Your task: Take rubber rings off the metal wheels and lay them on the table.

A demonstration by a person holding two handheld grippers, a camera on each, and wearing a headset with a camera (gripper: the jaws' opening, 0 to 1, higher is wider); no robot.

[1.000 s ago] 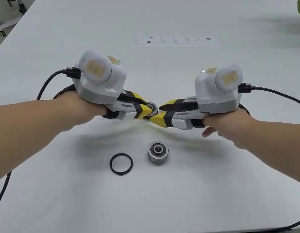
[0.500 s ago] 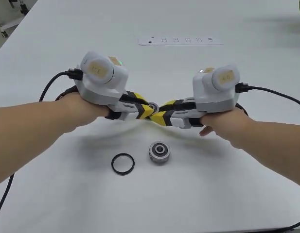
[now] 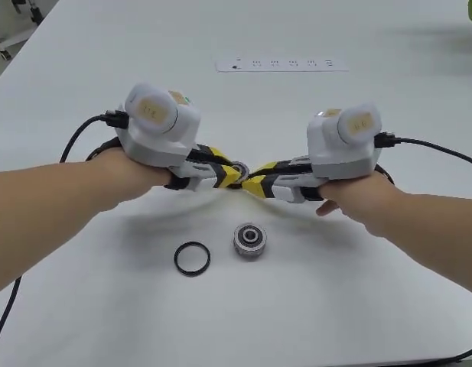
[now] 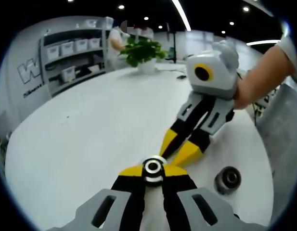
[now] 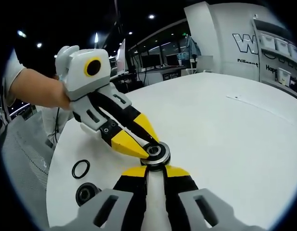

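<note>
Clamping one metal wheel (image 5: 155,153) between them above the table (image 3: 358,306), left gripper (image 3: 234,174) and right gripper (image 3: 252,183) are both nearly closed on it; a slip while peeling its rubber ring (image 5: 164,158) could drop the wheel.

held wheel (image 3: 238,167) | mostly hid btw tool tips (image 3: 226,175) | cable (image 3: 423,142) cut at edge

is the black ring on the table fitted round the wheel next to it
No, the ring lies bare on the table, apart from the wheel.
</note>
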